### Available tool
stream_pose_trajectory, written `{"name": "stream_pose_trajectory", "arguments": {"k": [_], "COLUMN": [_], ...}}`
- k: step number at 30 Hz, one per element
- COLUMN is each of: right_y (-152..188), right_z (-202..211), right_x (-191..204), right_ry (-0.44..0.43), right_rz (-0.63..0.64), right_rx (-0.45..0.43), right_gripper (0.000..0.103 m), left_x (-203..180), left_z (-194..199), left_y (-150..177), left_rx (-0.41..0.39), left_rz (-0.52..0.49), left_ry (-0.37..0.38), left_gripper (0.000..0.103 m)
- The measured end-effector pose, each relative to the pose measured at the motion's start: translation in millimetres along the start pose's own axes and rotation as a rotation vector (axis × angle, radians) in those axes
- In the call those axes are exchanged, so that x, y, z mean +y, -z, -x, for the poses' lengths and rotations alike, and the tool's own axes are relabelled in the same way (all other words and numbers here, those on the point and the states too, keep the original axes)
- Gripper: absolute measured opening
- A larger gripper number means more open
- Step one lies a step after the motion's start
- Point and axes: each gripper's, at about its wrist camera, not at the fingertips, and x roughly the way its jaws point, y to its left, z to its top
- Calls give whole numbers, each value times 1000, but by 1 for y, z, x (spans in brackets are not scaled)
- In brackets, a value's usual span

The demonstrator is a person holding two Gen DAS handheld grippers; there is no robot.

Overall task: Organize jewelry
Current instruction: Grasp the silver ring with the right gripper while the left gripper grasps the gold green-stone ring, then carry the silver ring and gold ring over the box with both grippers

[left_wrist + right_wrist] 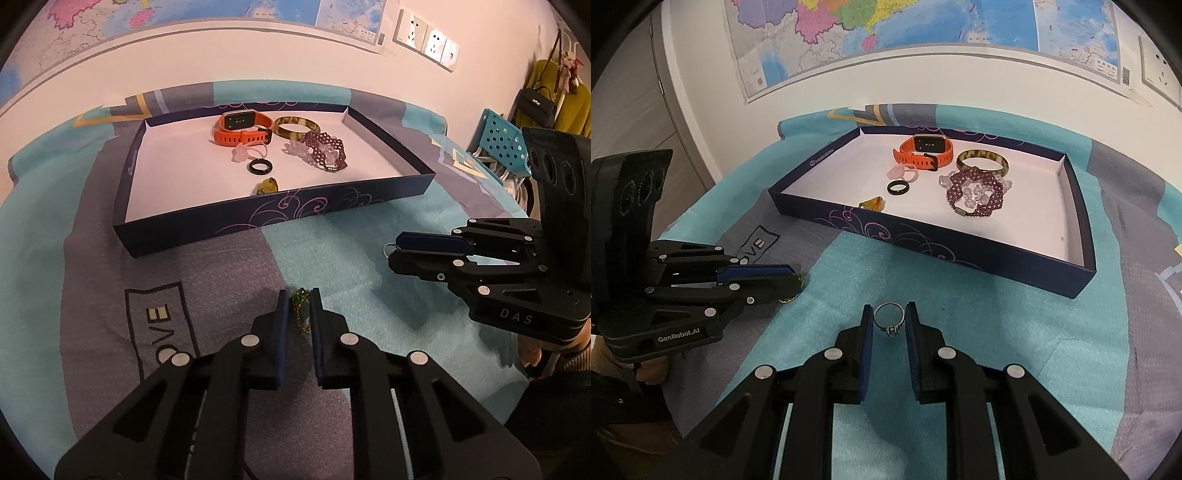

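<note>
Looks like both pickups are done: left gripper (pixel 299 306) jaws clamped on the small green pendant on a gold chain (pixel 300 300), right gripper (pixel 889 321) pinching the thin silver ring (pixel 889 318), next both probably go over into the shallow navy cardboard tray (pixel 964 254).

The cloth (pixel 849 435) spread under everything looks like woven cotton – matt, with a fine herringbone texture in teal and grey. The tray (pixel 960 254) seems to be stiff cardboard, dark blue outside with a faint sheen on its printed swirls, plain matt white paper inside. The watch (pixel 921 151) has a rubbery orange strap and a glossy glass face. The bangle (pixel 982 159) shines like polished horn or resin; the black ring (pixel 897 187) is smooth and glossy. The beaded bracelet (pixel 975 195) glints – small faceted purple beads. The silver ring (pixel 889 318) is thin bright metal. Each hand-held gripper (pixel 889 321) is matt black plastic with ribbed blue pads (pixel 866 354).
</note>
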Motion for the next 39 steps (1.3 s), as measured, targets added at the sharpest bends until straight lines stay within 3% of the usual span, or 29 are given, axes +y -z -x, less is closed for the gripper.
{"name": "stream_pose_trajectory", "arguments": {"k": [39], "right_y": [-18], "right_z": [29], "right_x": [-8], "right_ry": [23], "right_rz": [-7], "right_rx": [-98], "right_gripper": [16], "left_x": [-3], "left_z": [31], "left_y": [-27], "left_rx": [-138], "left_rz": [-9], "left_ry": [6], "left_gripper": [12]}}
